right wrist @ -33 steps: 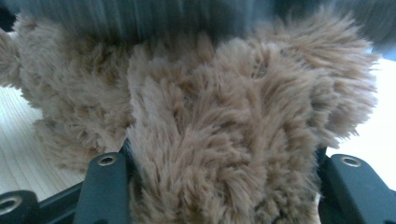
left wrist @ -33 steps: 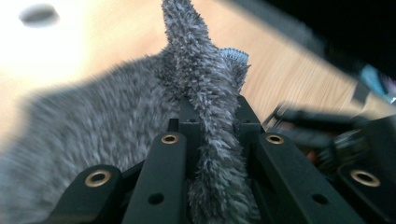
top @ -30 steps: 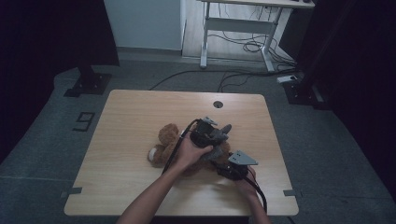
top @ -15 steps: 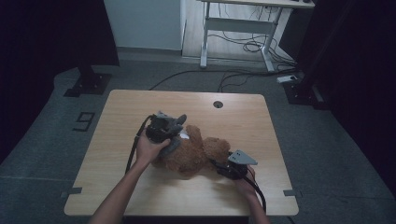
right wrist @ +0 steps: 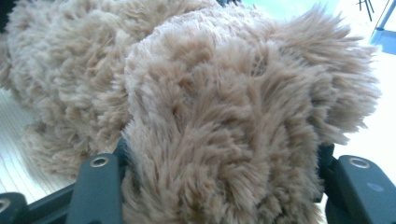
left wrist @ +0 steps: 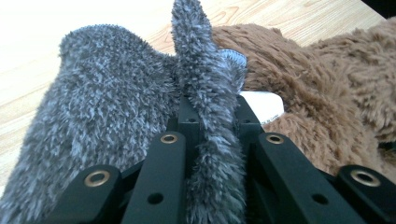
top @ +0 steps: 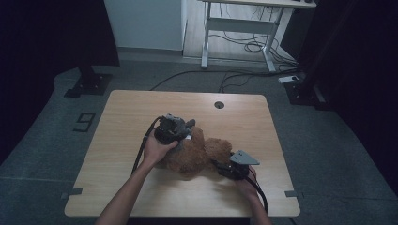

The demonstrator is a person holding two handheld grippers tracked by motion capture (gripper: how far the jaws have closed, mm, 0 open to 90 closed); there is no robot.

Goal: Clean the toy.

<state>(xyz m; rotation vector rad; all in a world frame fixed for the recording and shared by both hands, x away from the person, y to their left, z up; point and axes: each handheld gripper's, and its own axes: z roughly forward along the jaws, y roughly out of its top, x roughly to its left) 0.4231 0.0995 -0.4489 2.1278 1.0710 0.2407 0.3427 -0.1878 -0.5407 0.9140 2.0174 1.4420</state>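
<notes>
A brown teddy bear (top: 190, 157) lies on the wooden table (top: 234, 112), right of centre. My left gripper (top: 180, 129) sits over the bear's upper left side, shut on a strip of grey fuzzy cloth (left wrist: 116, 102) that spreads out beyond its jaws. In the left gripper view the bear (left wrist: 327, 93) and its white tag (left wrist: 264, 105) lie just behind the cloth. My right gripper (top: 224, 166) is at the bear's right side. A thick plush part of the bear (right wrist: 224, 116) fills the gap between its jaws, which have just been opening slightly while still pressing on the fur.
A round cable hole (top: 219, 104) sits near the table's far edge. Beyond the table stand a white desk frame (top: 239, 28) with cables on the floor and a black stand base (top: 89, 82) at the left. A "9" mark (top: 84, 121) is on the floor.
My left hand has swung leftwards across the bear with the grey cloth in its gripper, and the bear now shows to its right. The right hand has stayed where it was.
</notes>
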